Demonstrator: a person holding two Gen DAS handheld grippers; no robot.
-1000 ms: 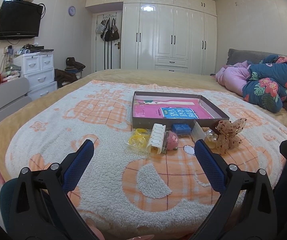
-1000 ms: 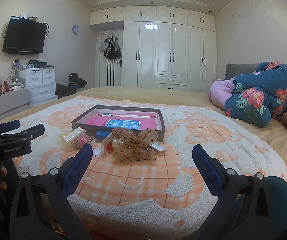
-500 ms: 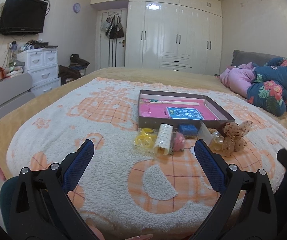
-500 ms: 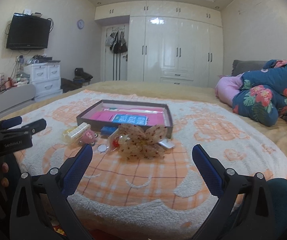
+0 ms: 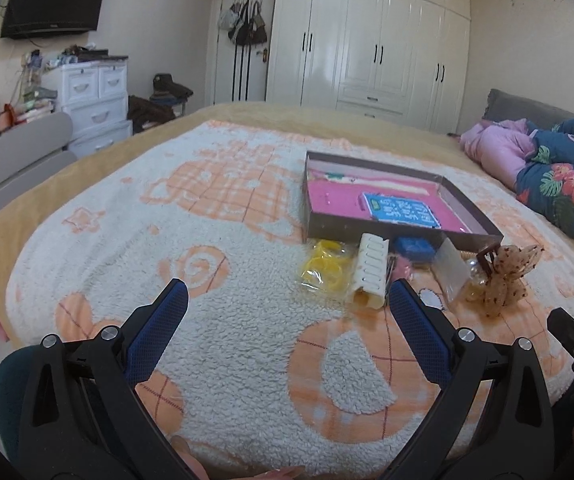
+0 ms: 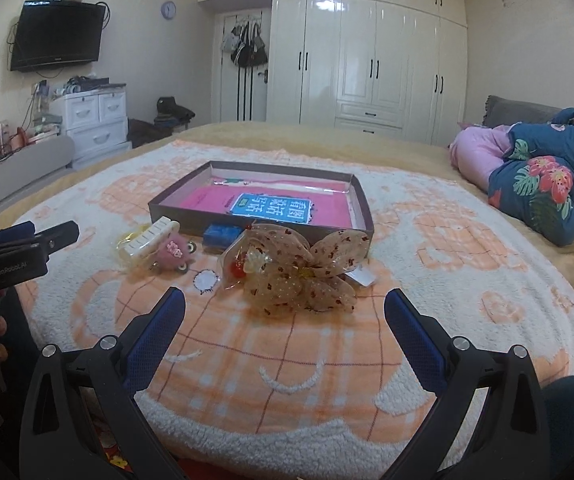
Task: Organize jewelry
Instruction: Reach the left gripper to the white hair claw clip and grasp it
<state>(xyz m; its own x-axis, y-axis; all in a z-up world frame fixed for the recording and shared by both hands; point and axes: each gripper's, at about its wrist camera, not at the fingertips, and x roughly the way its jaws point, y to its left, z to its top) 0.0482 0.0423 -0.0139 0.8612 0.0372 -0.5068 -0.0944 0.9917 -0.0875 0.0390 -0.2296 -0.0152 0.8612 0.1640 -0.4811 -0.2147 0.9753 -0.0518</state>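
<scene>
A shallow brown box (image 5: 379, 235) (image 6: 175, 216) with a pink lining and a blue card lies on the bed blanket. In front of it sit yellow rings in a clear bag (image 5: 323, 270), a white comb-like clip (image 5: 371, 272) (image 6: 149, 238), a small blue box (image 5: 413, 248) (image 6: 223, 234), a pink fuzzy piece (image 6: 173, 252) and a dotted beige bow clip (image 5: 505, 276) (image 6: 299, 268). My left gripper (image 5: 287, 304) is open, short of the yellow rings and white clip. My right gripper (image 6: 285, 306) is open, just short of the bow.
A folded floral quilt and pink bedding (image 6: 535, 176) lie at the right of the bed. White wardrobes (image 6: 367, 64) line the far wall. A white drawer unit (image 5: 95, 100) and a wall TV (image 5: 53, 0) stand at the left. The left gripper's body (image 6: 19, 256) shows in the right view.
Both grippers have moved forward toward the items by the box, which now look larger and closer. Both stay open; nothing has been picked up.
</scene>
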